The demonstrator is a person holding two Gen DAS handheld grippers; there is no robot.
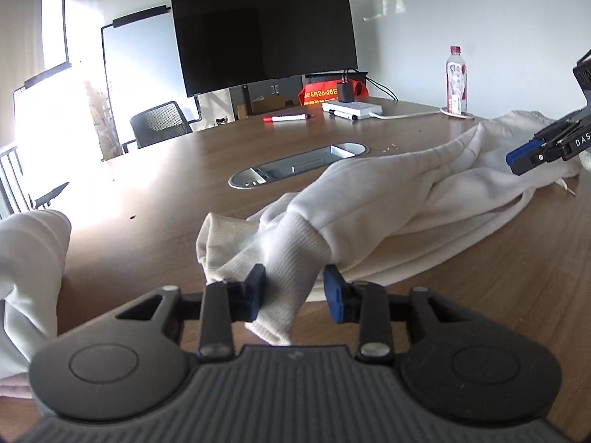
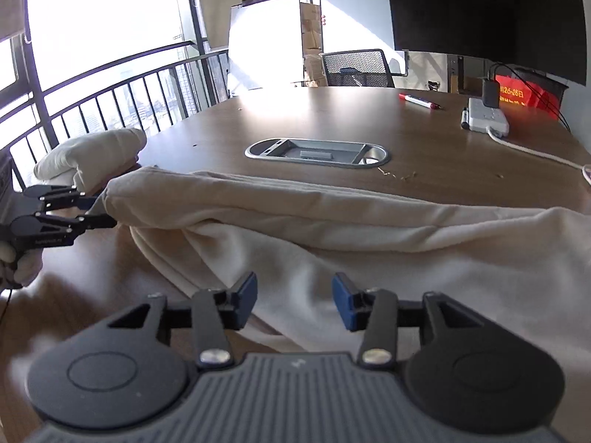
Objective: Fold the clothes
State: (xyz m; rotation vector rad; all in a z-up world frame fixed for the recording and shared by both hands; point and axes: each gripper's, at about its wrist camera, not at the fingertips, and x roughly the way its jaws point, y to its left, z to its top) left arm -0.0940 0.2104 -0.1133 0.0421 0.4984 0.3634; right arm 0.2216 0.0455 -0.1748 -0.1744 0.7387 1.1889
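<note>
Left tool (image 1: 293, 289): pinched the ribbed cuff (image 1: 280, 254) of the cream fleece sweatshirt (image 1: 388, 199).
Right tool (image 2: 294, 301): spread apart above the sweatshirt.
Surface (image 1: 192, 170): brown wood.

Sweatshirt (image 1: 388, 199) on table (image 1: 155, 184), before cable hatch (image 1: 299, 165), pen (image 1: 288, 118) and power strip (image 1: 351, 109) behind hatch, bottle (image 1: 457, 79) right of it.

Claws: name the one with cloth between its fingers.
The left claw: the sweatshirt's ribbed cuff lies between its fingers. The right claw gapes over the fabric, gripping nothing.
</note>
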